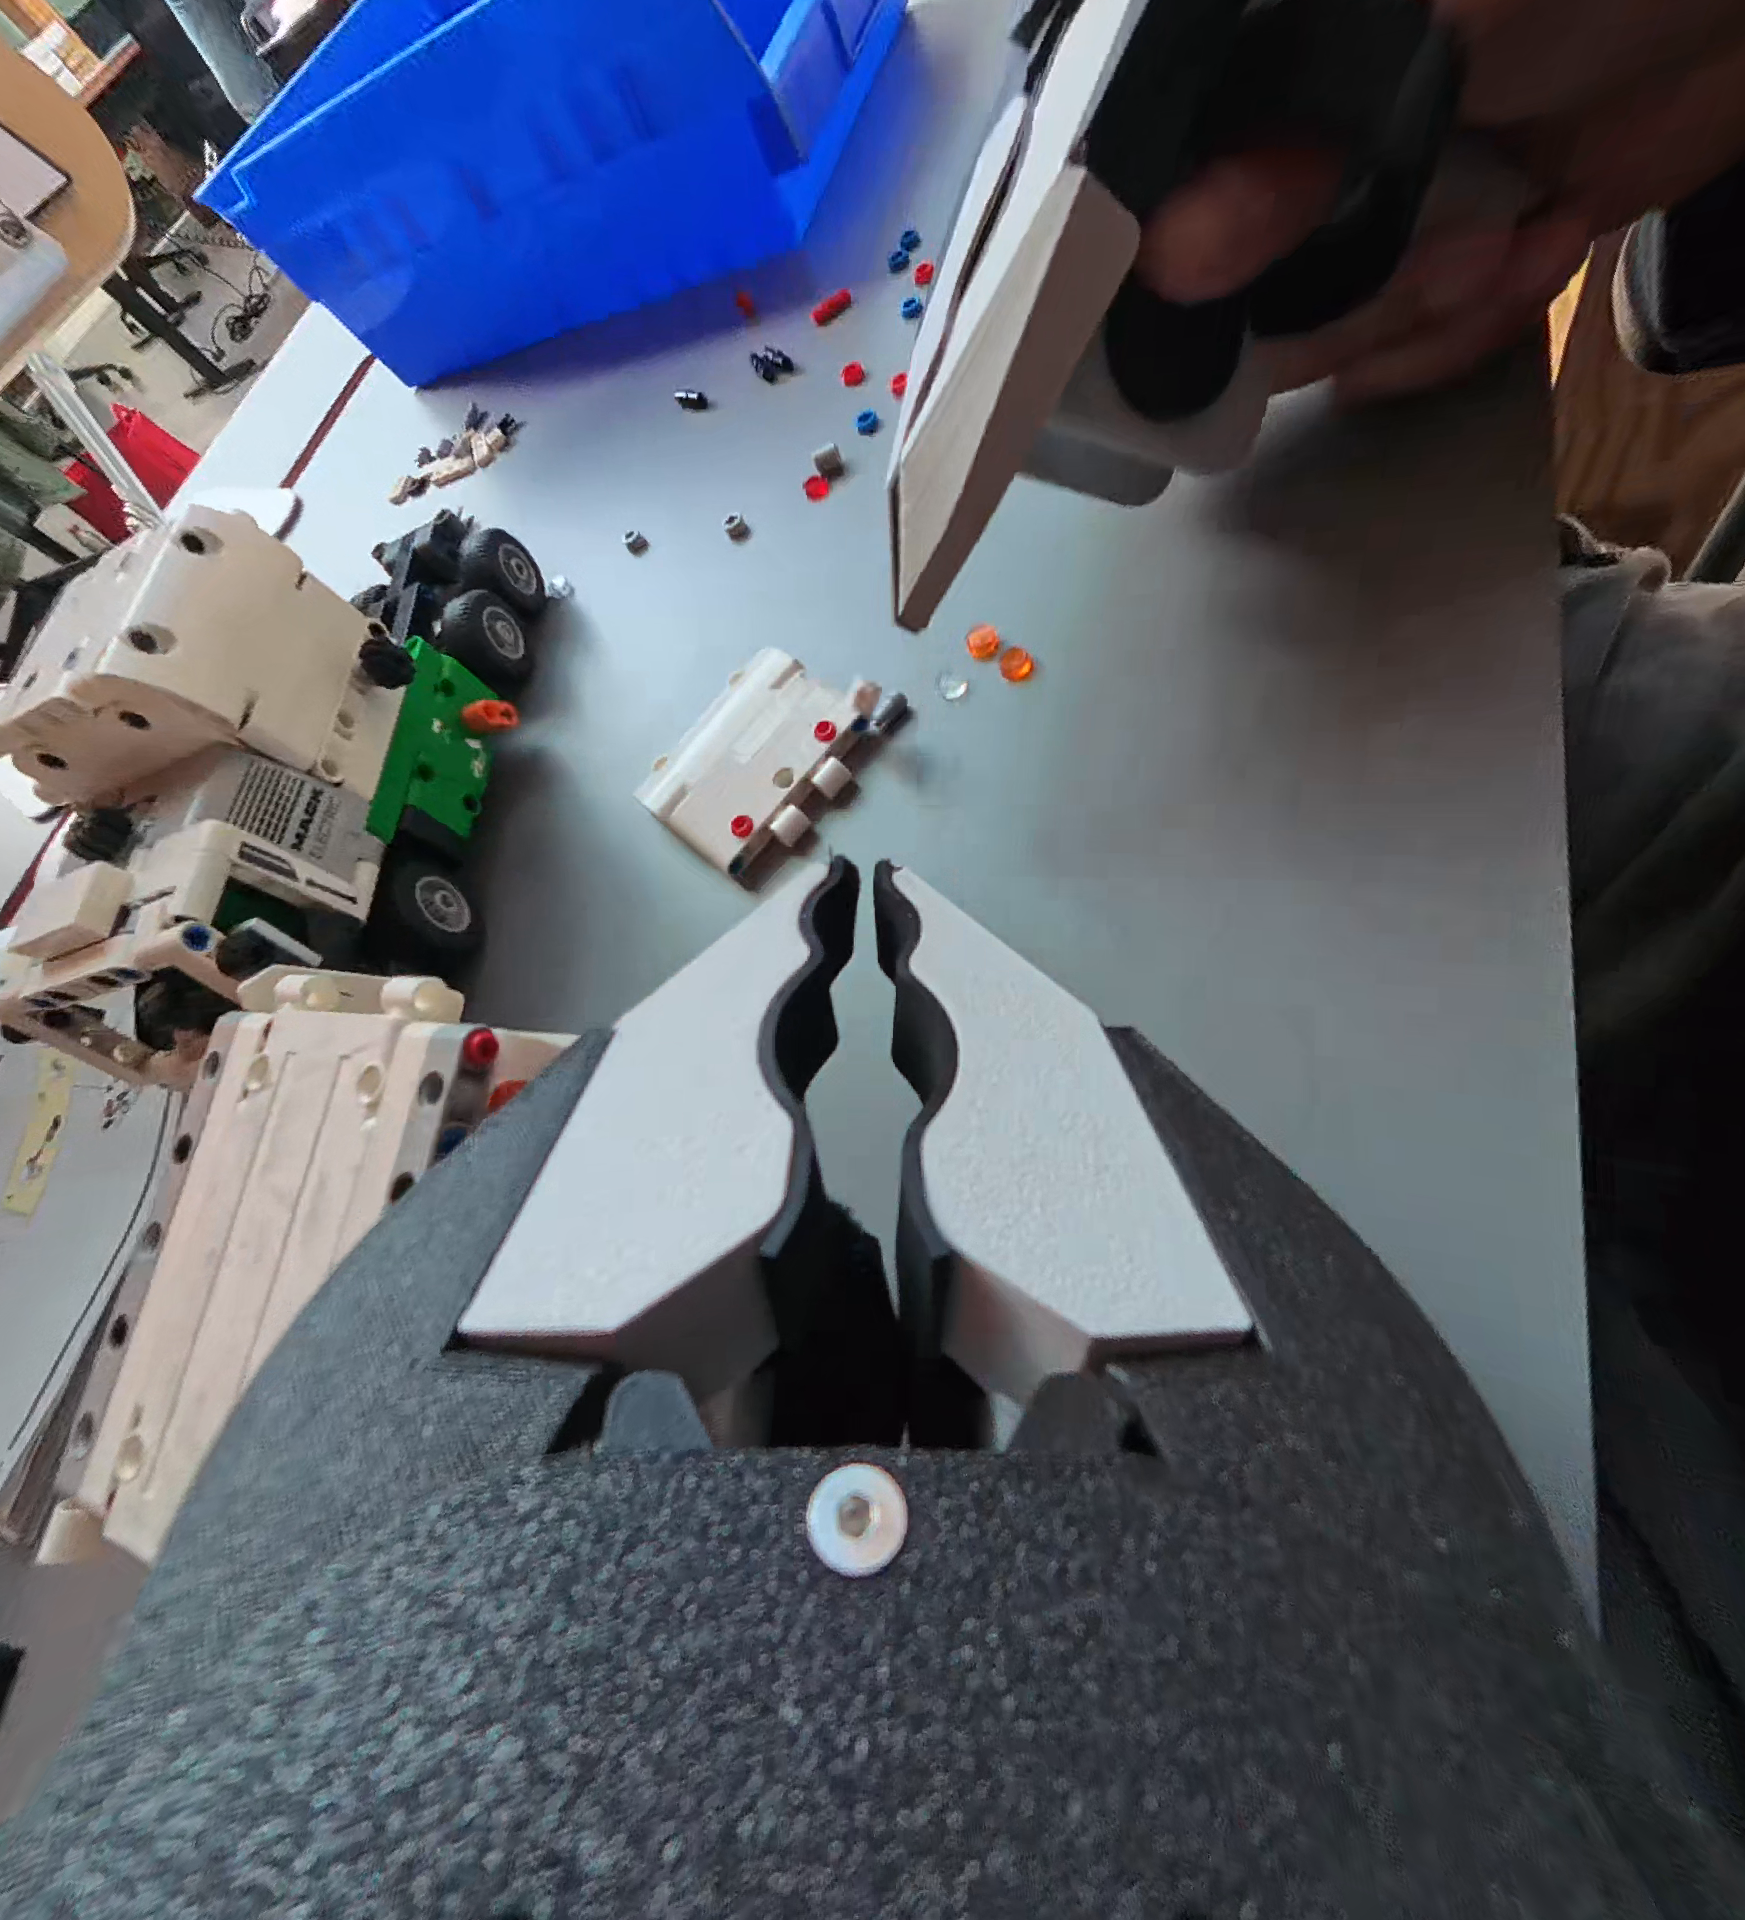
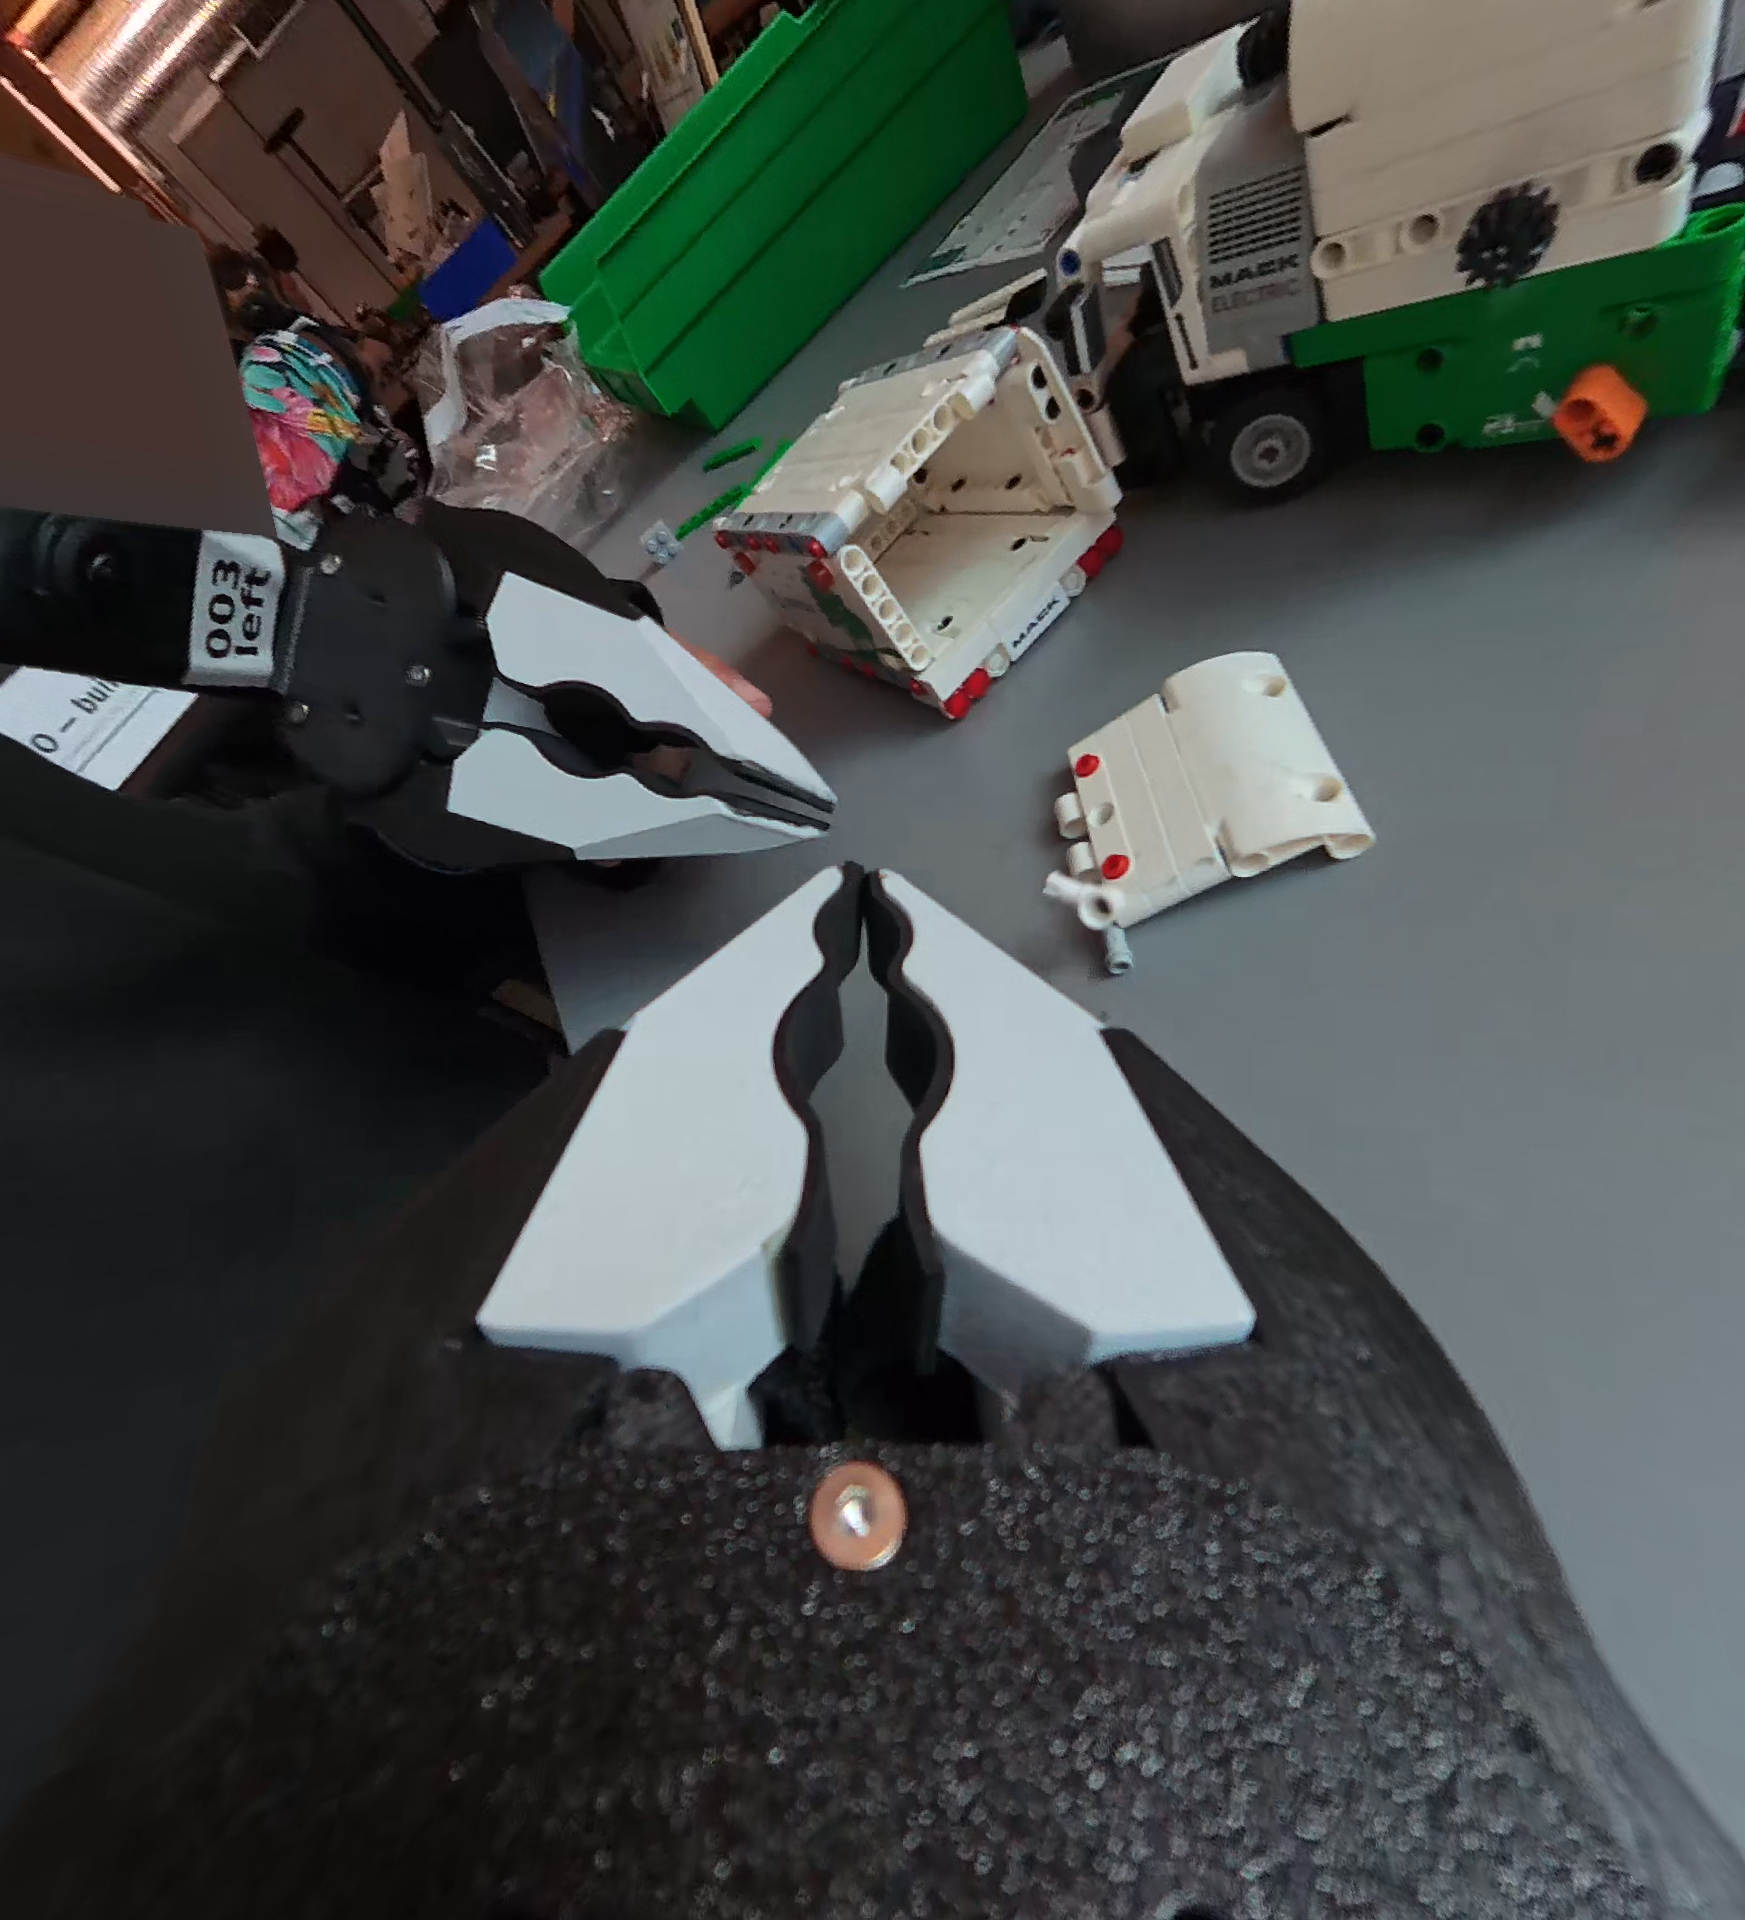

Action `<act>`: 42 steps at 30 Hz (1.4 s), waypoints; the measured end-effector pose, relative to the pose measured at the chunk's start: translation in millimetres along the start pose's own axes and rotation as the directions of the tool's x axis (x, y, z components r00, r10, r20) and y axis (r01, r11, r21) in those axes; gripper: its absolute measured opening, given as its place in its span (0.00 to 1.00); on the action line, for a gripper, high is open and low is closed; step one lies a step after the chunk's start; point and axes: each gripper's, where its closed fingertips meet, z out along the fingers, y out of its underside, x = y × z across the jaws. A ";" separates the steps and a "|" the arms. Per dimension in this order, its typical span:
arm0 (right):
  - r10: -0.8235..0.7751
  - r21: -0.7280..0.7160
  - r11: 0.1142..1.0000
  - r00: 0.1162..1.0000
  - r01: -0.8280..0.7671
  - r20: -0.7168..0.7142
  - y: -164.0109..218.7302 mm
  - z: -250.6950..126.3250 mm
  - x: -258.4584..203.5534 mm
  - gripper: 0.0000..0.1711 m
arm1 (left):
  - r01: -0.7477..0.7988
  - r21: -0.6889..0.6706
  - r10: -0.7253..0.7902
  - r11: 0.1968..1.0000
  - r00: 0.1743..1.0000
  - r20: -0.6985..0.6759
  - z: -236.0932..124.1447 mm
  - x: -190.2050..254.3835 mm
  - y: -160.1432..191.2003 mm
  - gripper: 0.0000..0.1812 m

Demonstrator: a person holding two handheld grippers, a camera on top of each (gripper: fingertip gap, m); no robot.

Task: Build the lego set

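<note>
A white Lego panel piece with red pins [image 1: 743, 764] lies flat on the grey table [image 1: 1263, 935], just ahead of my left gripper [image 1: 866, 878], which is shut and empty. In the right wrist view the same panel [image 2: 1226, 769] lies to the right of my right gripper [image 2: 863, 883], also shut and empty. The left gripper [image 2: 816, 812] points in from the left, tips close to the right one's. The white and green truck [image 1: 307, 769] [image 2: 1470, 270] stands beyond, with a white box body [image 1: 307, 1174] [image 2: 935, 540] beside it. The right gripper [image 1: 915, 613] hangs over the table in a gloved hand.
A blue bin [image 1: 535, 177] stands at the far side, with loose red and blue studs [image 1: 852, 374], tan bits [image 1: 457, 462] and two orange round pieces [image 1: 998, 655] near it. A green bin [image 2: 795, 208] and a plastic bag [image 2: 525, 416] lie past the box body. A booklet [image 1: 6, 1299] lies at the left. The grippers' ends are close to 5 cm from one another.
</note>
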 end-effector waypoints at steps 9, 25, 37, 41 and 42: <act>-0.341 -0.192 0.938 0.863 0.288 -0.373 9.4 -34.6 52.3 0.04 | 0.085 0.045 -0.084 0.995 0.996 -0.028 -4.7 -5.5 -5.1 0.01; -0.558 -0.434 0.778 0.817 0.454 -0.146 0.9 -37.1 106.0 0.11 | 0.128 0.103 -0.120 0.986 0.990 -0.076 -10.8 -1.6 -14.5 0.02; -0.699 -0.353 0.549 0.648 0.758 0.304 -13.8 -29.9 95.7 0.05 | 0.121 0.141 -0.104 0.982 0.987 -0.125 -14.2 6.9 -22.3 0.03; -0.663 -0.380 0.543 0.660 0.749 0.353 -9.0 -30.9 99.2 0.09 | 0.162 0.169 -0.134 0.972 0.977 -0.168 -17.2 9.7 -28.8 0.03; -0.666 -0.399 0.523 0.653 0.753 0.360 -6.3 -30.4 102.2 0.10 | 0.176 0.173 -0.145 0.969 0.973 -0.180 -17.8 10.2 -30.0 0.03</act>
